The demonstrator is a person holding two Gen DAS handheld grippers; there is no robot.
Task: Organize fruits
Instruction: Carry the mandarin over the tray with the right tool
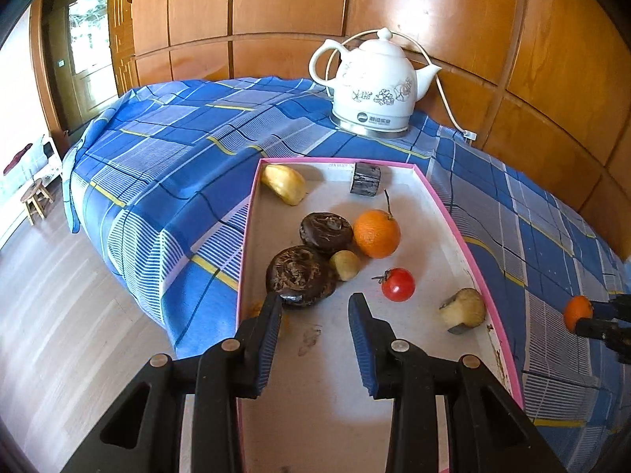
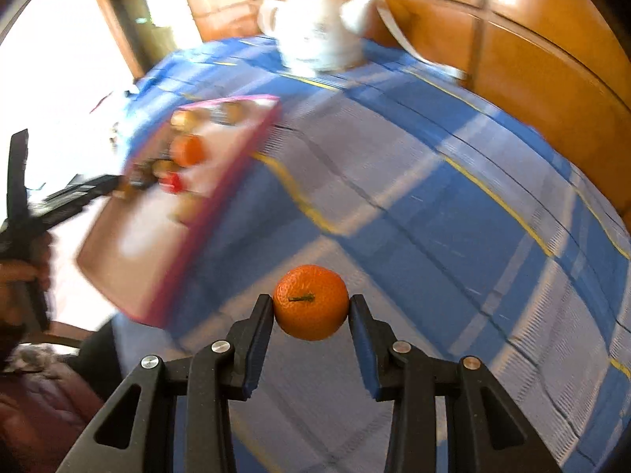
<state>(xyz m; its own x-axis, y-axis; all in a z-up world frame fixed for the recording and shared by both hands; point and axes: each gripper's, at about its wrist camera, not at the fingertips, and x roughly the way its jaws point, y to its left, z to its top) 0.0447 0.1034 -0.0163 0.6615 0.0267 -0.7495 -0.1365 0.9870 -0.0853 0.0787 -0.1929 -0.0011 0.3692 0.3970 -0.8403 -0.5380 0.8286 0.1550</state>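
1. My right gripper (image 2: 310,307) has a small orange mandarin (image 2: 310,302) pinched between both pads, stem facing the camera, held above the blue plaid tablecloth (image 2: 453,205). The background in that view is badly smeared, so I can't make out much detail there.
2. My left gripper (image 1: 315,307) has nothing in it, jaws spread fairly wide, sitting over the near end of the pink-rimmed tray (image 1: 473,260).
3. The left finger (image 1: 268,323) tip is right up against the nearer of two dark brown round fruits (image 1: 300,282). Can't tell if it's actually touching.
4. The other brown one (image 1: 326,232) sits just behind it, with a small yellowish piece (image 1: 345,265) tucked between them and the bigger orange (image 1: 376,233).
5. A cherry tomato (image 1: 398,284) lies on its own toward the right, and a pale cut chunk (image 1: 463,309) sits close to the right wall.
6. At the far end of the tray there's a yellow fruit piece (image 1: 284,184) in the left corner and a dark stubby block (image 1: 366,179) near the back wall.
7. A white kettle (image 1: 372,86) stands on the cloth beyond the tray, by the wood panelling.
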